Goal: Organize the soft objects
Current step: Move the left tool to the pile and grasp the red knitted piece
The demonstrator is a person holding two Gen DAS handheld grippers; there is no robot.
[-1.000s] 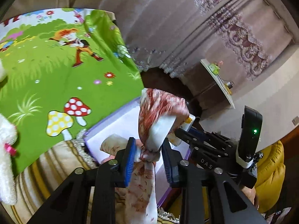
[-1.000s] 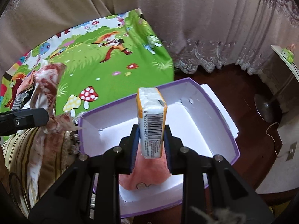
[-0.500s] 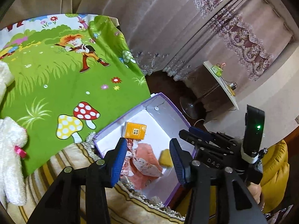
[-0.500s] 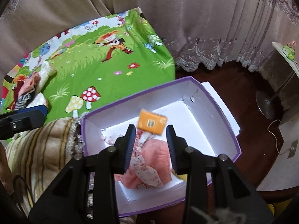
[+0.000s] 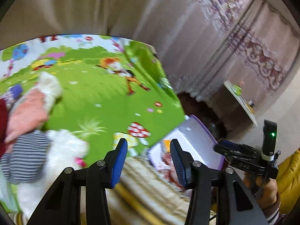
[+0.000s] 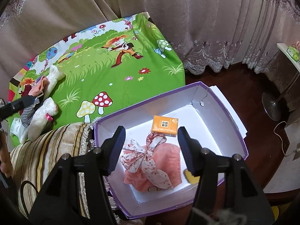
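Observation:
A purple-edged white box point(image 6: 232, 110) holds a pink cloth point(image 6: 166, 161), a red-patterned white scarf point(image 6: 148, 157) on top of it, and an orange tissue pack point(image 6: 165, 125). My right gripper point(image 6: 151, 148) is open and empty above the box. My left gripper point(image 5: 148, 161) is open and empty, over the striped cushion point(image 5: 150, 189), turned toward the pile of soft things on the green mat: a white plush point(image 5: 61, 150), a striped cloth point(image 5: 24, 161) and a pink cloth point(image 5: 26, 110). The box also shows in the left wrist view point(image 5: 196, 135).
The green cartoon mat point(image 6: 112, 71) covers the surface behind the box. A striped cushion point(image 6: 48, 148) lies left of the box. Curtains point(image 6: 187, 18) hang behind. A dark wood floor point(image 6: 234, 78), a stand base point(image 6: 271, 106) and a yellow object point(image 6: 191, 176) in the box are at the right.
Both grippers opened: the scarf and the tissue pack dropped into the box. The left gripper then swung left toward the pile on the mat.

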